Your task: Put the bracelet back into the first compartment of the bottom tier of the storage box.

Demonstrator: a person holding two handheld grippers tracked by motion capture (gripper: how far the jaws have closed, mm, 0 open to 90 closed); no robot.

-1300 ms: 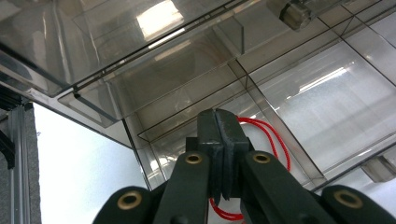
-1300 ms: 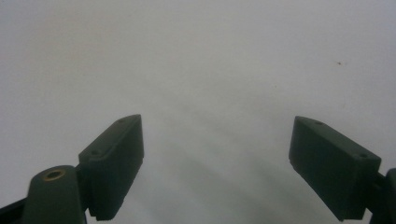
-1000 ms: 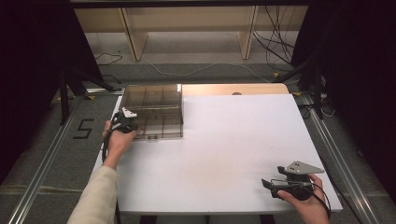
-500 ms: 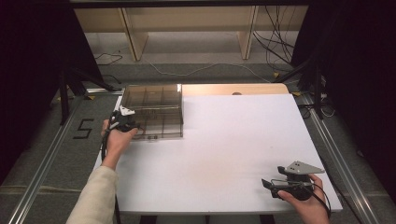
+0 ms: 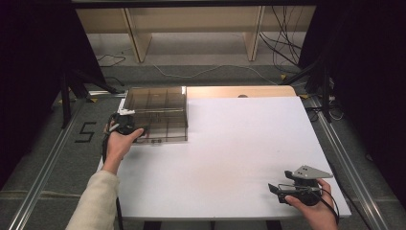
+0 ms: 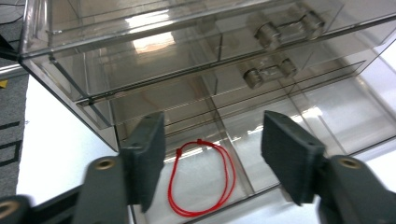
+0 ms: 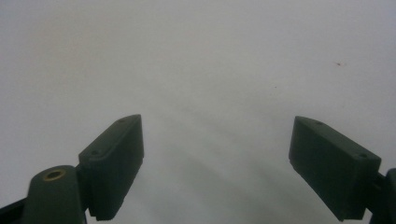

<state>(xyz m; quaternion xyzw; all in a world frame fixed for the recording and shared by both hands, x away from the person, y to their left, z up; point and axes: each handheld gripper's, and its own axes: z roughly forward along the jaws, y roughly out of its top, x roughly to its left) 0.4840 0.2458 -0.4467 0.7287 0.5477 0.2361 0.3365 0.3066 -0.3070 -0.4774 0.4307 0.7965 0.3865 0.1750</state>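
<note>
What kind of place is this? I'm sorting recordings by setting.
Probably a lab or recording workspace, not a home. A bare white table stands between dark curtains on metal floor rails, loose cables lie on the carpet behind it, and a taped number marks the floor.

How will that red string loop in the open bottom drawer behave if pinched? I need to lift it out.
The red string loop looks thin and limp, so it would probably droop and deform when lifted. It lies flat on the drawer floor, so pinching it may be fiddly. It seems very light; a nudge would likely slide it on the smooth plastic.
</note>
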